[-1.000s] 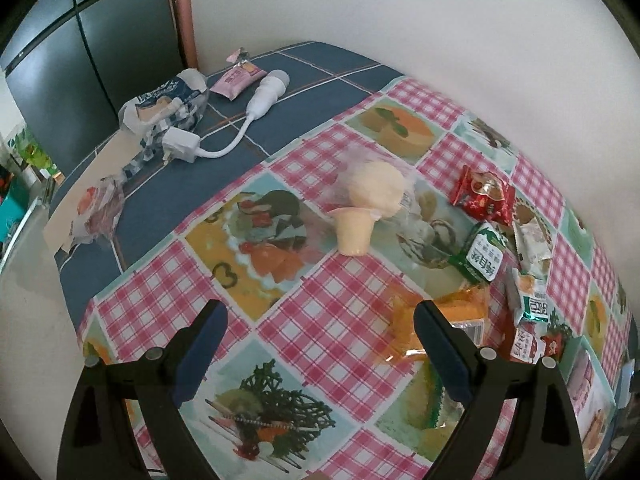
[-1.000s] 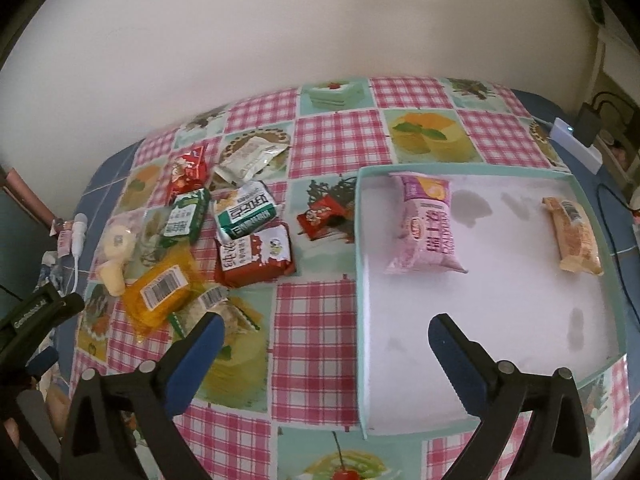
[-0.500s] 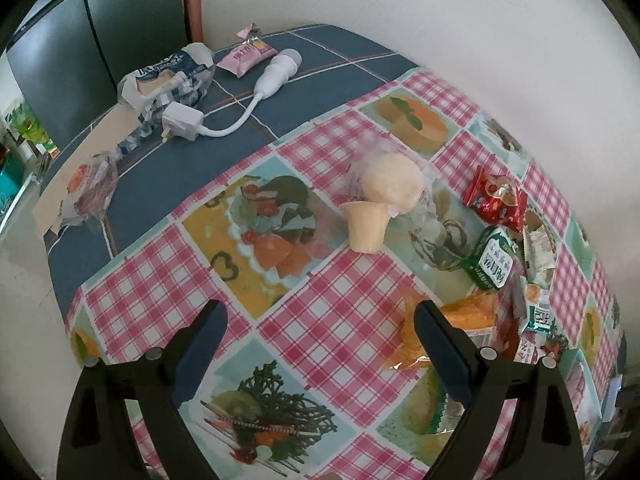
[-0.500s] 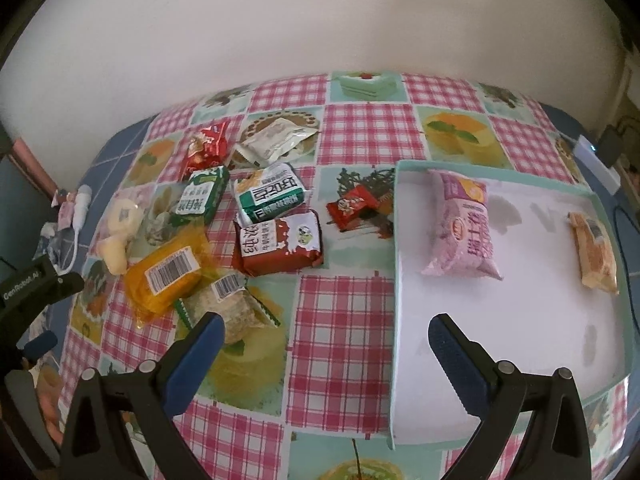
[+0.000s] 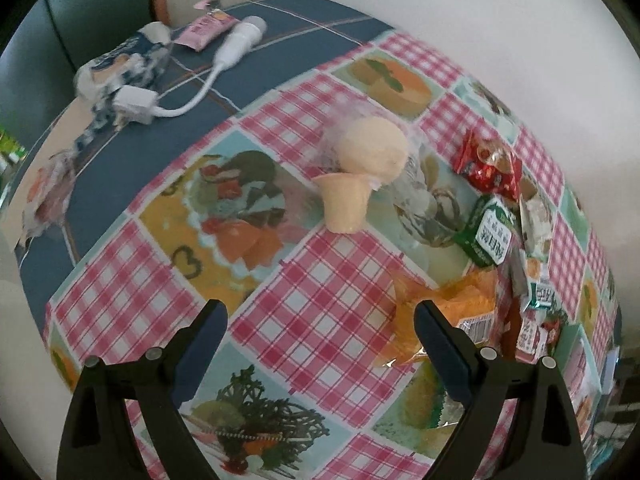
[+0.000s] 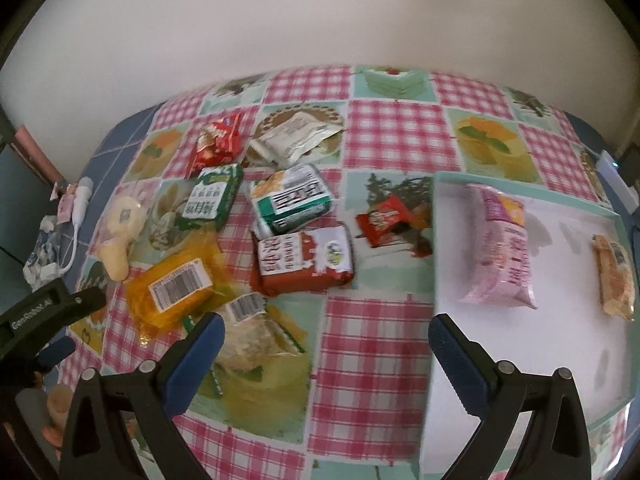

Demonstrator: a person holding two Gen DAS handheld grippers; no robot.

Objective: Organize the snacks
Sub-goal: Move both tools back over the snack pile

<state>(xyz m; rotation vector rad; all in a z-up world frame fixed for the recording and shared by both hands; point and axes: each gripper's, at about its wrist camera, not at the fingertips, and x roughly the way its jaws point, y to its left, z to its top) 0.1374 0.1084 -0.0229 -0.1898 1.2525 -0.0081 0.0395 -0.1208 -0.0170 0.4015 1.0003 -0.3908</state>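
**Pink-checked cloth, snacks loose, tray part filled**

Pink gingham tablecloth (image 6: 384,344) fills both my views. My right gripper (image 6: 326,342) hangs with its tongs spread wide, nothing between them, above the cloth just left of the white tray (image 6: 532,360). In the tray I see a pink snack packet (image 6: 502,248) and, well apart from it, an orange biscuit packet (image 6: 614,276). Left of the tray lies the loose pile: a red-brown packet (image 6: 306,266), a green-and-white packet (image 6: 292,204), an orange packet (image 6: 172,294). My left gripper (image 5: 322,326) also stands apart and empty, over the cloth, its right finger just beside the orange packet (image 5: 460,304), with the cream jelly cup (image 5: 346,202) beyond.
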